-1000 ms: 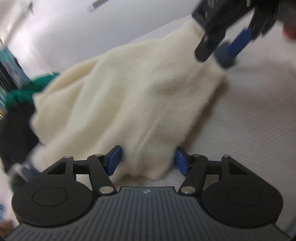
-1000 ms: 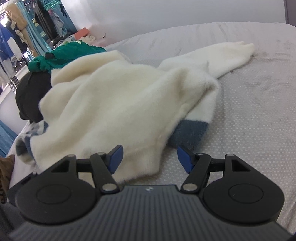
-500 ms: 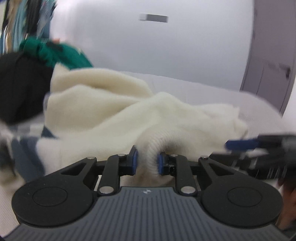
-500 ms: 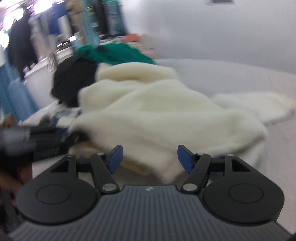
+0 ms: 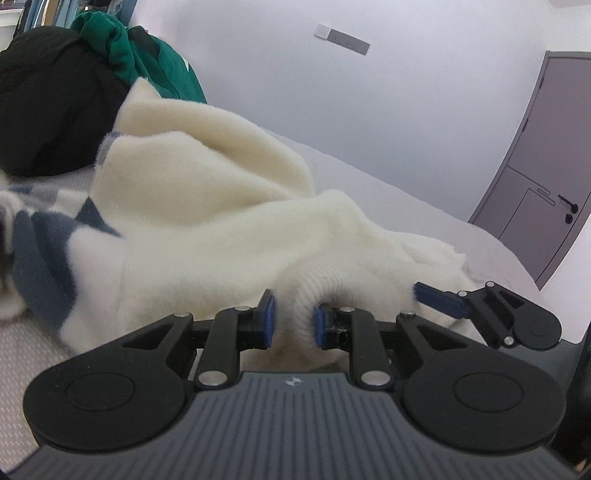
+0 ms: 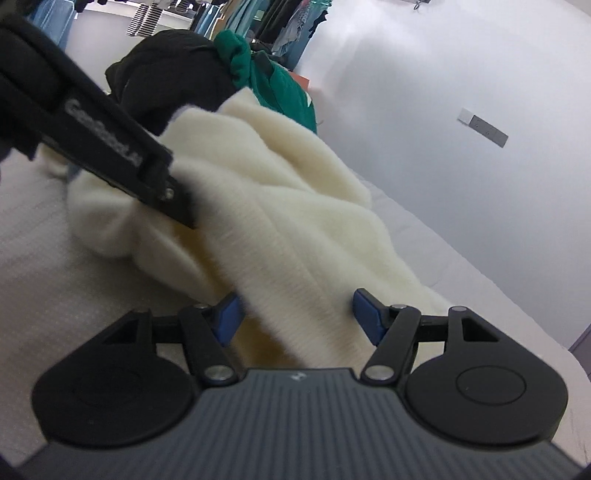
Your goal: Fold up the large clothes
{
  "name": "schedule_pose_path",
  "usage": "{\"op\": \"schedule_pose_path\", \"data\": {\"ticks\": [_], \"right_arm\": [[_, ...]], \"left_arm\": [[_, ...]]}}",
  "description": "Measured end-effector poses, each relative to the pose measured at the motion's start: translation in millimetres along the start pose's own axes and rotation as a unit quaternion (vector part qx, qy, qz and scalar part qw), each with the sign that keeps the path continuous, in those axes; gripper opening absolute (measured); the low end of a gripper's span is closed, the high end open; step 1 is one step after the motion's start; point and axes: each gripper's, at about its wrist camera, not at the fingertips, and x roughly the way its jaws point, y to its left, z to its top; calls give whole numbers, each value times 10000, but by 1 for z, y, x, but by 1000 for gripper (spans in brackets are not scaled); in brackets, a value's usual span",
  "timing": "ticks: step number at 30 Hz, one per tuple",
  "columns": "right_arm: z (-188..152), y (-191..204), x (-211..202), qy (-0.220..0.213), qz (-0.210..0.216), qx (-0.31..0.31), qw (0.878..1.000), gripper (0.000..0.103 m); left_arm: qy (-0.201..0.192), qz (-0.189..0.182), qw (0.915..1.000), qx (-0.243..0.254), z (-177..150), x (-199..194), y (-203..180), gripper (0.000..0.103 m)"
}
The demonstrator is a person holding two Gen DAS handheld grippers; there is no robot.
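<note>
Left wrist view, nearest first: the left claw (image 5: pixel 291 320) is pinched tight on a ribbed fold of the cream sweater (image 5: pixel 221 221), its blue pads (image 5: pixel 267 317) pressing the knit from both sides. Just to the right of it, the right claw (image 5: pixel 439 295) pokes in with one blue pad against the sweater's edge. Beyond, the sweater lies heaped on the bed (image 5: pixel 406 206), a grey-blue patch (part of the same garment, it seems) at its left side; behind it sit a black garment (image 5: pixel 55 103) and a green garment (image 5: pixel 162 70). A grey door (image 5: pixel 543 166) shows at far right, which the other view barely catches.

Right wrist view gives what that one cannot: the right claw (image 6: pixel 295 315) stands wide apart, a band of sweater (image 6: pixel 288 221) running between its pads without being squeezed. The left claw (image 6: pixel 177 205) reaches in from the upper left, buried in the cream knit. Farther back hang clothes on a rack (image 6: pixel 236 14).
</note>
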Motion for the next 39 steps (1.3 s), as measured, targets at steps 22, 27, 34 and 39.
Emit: {"op": "schedule_pose_path", "data": {"ticks": [22,27,34,39], "right_arm": [[-31,-68,3,1147,-527,2708,9543,71],[-25,-58,-23,499,-1176,2368,9631,62],[-8,-50,-51,-473,-643,2140,9736,19],[-8,-53,-52,-421,-111,2445,9687,16]], "left_arm": [[-305,-297,9983,-389,3,-31,2,21],[-155,-116,9986,-489,-3,-23,2,21],[174,-184,9985,-480,-12,-11,-1,23],[433,-60,9983,-396,-20,-5,-4,29]]}}
